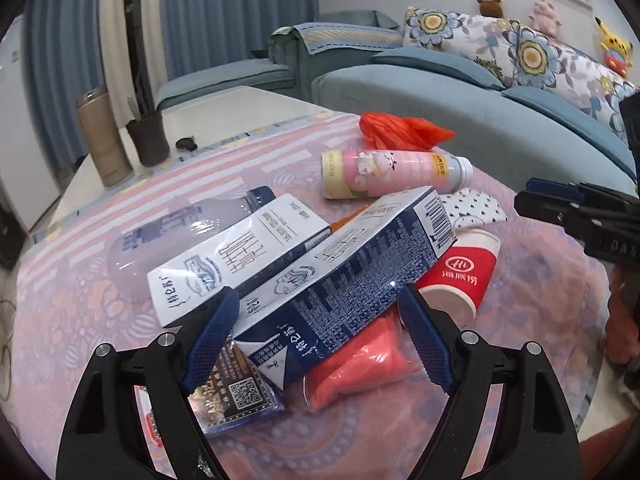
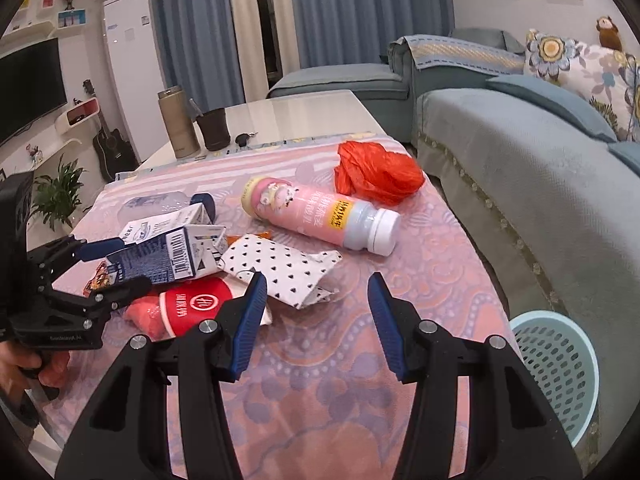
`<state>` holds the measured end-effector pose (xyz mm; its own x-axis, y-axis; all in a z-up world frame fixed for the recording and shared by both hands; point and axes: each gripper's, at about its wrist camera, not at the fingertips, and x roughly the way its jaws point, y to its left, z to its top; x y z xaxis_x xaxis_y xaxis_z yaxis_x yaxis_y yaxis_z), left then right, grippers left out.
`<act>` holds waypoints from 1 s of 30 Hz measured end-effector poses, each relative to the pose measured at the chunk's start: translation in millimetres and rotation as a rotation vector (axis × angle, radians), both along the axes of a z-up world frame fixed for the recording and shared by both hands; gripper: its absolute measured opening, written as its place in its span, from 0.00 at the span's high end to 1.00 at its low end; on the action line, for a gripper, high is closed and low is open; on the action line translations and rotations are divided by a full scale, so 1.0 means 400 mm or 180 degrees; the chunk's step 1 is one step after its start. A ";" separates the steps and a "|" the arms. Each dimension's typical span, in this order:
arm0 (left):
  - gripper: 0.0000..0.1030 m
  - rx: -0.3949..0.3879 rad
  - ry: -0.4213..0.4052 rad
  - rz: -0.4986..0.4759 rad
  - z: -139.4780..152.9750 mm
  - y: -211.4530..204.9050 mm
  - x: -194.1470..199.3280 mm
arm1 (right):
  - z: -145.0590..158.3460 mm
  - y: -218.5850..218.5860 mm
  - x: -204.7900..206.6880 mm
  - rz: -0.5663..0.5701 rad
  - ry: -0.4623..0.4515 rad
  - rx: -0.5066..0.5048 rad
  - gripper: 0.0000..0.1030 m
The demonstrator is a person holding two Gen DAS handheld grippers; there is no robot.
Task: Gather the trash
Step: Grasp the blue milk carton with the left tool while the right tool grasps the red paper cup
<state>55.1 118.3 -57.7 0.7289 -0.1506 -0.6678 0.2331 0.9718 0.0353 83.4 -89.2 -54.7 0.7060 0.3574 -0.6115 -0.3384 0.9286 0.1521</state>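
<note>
1. The left gripper (image 1: 318,332) stands with jaws wide, straddling the near end of a dark blue milk carton (image 1: 352,276). Its pads flank the carton's sides, but whether they actually press on it cannot be told.
2. A second, white milk carton (image 1: 240,256) lies just beside the blue one, to its left.
3. Under the blue carton's near end sit a red plastic piece (image 1: 356,368) and a dark snack wrapper (image 1: 236,392).
4. A red paper cup (image 1: 460,276) lies on its side just right of the blue carton.
5. The right gripper (image 2: 316,320) is half open over the bare patterned tablecloth (image 2: 320,400), gripping nothing.
6. Just beyond its left finger lies a crumpled dotted paper bag (image 2: 280,268); farther off lie a pink bottle (image 2: 316,212) and an orange plastic bag (image 2: 376,176).
7. A light blue basket (image 2: 556,372) stands on the floor, off the table's right edge.
</note>
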 end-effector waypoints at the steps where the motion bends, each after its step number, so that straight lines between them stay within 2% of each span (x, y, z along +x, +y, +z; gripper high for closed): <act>1: 0.23 -0.0017 0.0007 -0.0033 -0.003 -0.003 -0.001 | -0.002 -0.002 0.002 -0.0003 0.0010 0.0004 0.52; 4: 0.21 0.0030 0.0035 -0.0098 -0.004 -0.019 -0.006 | -0.008 -0.003 0.004 0.0014 0.0033 0.0008 0.52; 6: 0.18 0.0140 0.0093 -0.0091 -0.012 -0.026 -0.002 | -0.009 -0.003 0.004 0.0024 0.0036 -0.0006 0.52; 11: 0.18 0.0353 0.0217 -0.0069 -0.025 -0.034 0.022 | -0.009 -0.001 0.004 0.0059 0.0044 -0.0038 0.52; 14: 0.17 0.0577 0.0245 -0.0048 -0.040 -0.049 0.046 | -0.015 0.004 0.015 0.0083 0.0094 -0.0032 0.52; 18: 0.37 0.0523 0.0265 0.0040 -0.036 -0.039 0.073 | -0.020 0.015 0.022 0.0147 0.0167 0.0025 0.52; 19: 0.41 0.0483 0.0254 0.0039 -0.033 -0.035 0.071 | -0.021 0.018 0.020 0.0167 0.0182 0.0050 0.52; 20: 0.54 0.0422 0.0239 0.0040 -0.028 -0.030 0.068 | -0.021 0.022 0.017 0.0200 0.0197 0.0079 0.52; 21: 0.61 0.0297 0.0269 0.0058 -0.025 -0.019 0.064 | -0.022 0.030 0.011 0.0254 0.0209 0.0107 0.52; 23: 0.65 0.0064 0.0246 0.0116 -0.015 -0.003 0.049 | -0.021 0.042 0.002 0.0322 0.0214 0.0129 0.52; 28: 0.66 -0.0557 0.0172 0.0355 0.013 0.031 -0.022 | -0.022 0.092 -0.024 0.0490 0.0234 0.0151 0.45; 30: 0.66 -0.0712 0.0157 0.0456 0.020 0.037 -0.047 | -0.029 0.106 -0.032 0.0501 0.0252 0.0111 0.44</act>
